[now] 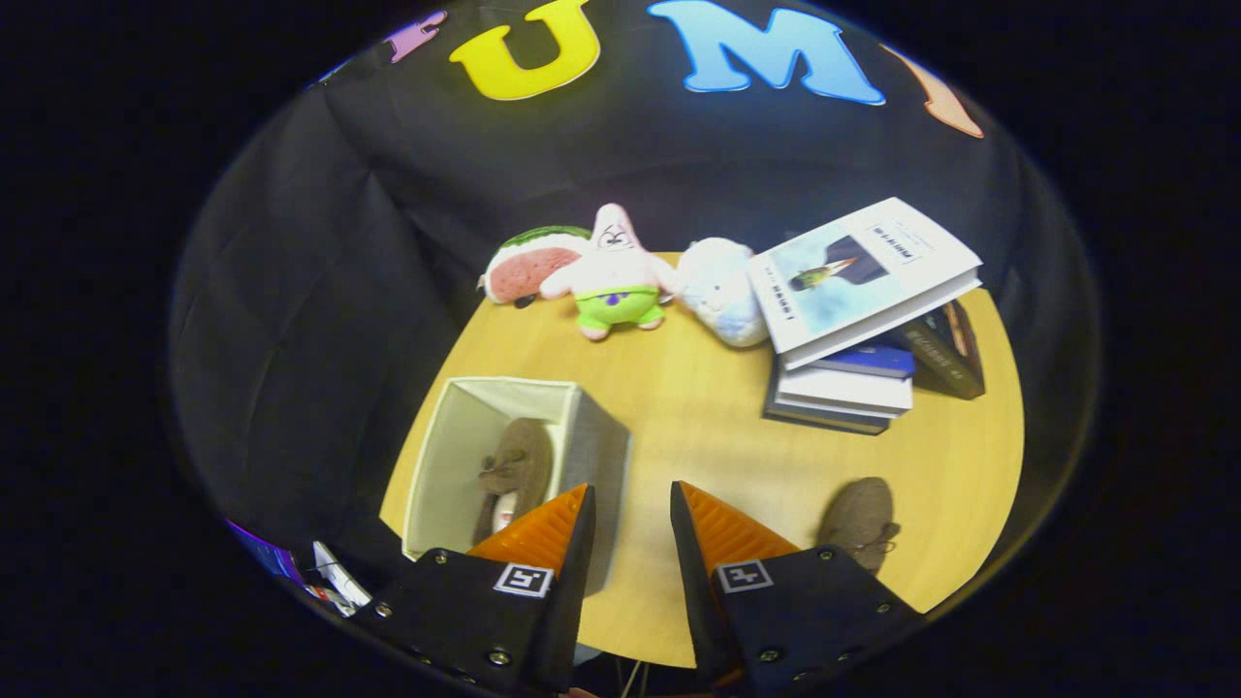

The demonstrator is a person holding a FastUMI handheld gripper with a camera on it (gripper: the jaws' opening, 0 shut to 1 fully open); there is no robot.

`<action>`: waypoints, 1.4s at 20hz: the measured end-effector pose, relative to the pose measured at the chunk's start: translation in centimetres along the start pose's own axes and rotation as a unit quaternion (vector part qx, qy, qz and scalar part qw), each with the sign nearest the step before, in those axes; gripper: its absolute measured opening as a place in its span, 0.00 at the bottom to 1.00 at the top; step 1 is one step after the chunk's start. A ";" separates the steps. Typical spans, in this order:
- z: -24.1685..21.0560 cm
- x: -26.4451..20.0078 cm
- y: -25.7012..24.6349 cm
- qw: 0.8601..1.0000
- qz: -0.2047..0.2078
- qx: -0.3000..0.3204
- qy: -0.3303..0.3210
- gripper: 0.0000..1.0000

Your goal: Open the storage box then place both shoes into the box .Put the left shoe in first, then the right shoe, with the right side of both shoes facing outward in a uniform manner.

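- The tool (630,504) is hanging above the table (698,427) with its two orange fingers (543,528) spread apart, gripping nothing; only bare tabletop is showing in the gap between them.
- Each black finger mount is carrying a small square black-and-white marker (a coded pattern, not readable writing).
- Just ahead of the left finger, the open storage box (456,456) is standing on the table, and one brown shoe (514,470) is lying inside it.
- Beside the right finger, the second brown shoe (858,519) is resting on the table, well apart from the box.
- Beyond the fingers, a stack of books (853,320) is sitting to the right; the top cover's print is too small to read.
- At the table's far edge, three plush toys (616,276) are sitting in a row.
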State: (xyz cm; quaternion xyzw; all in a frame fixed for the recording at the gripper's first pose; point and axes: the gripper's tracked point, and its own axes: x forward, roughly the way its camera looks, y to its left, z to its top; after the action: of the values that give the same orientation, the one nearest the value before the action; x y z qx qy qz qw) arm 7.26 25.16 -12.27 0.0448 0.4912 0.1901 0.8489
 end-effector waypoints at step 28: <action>-16.9 3.1 -21.4 0.973 -0.088 0.154 0.150 0.47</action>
State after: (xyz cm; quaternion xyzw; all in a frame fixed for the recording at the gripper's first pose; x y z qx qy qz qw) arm 0.19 4.70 -29.12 0.1030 0.6386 0.0414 0.7615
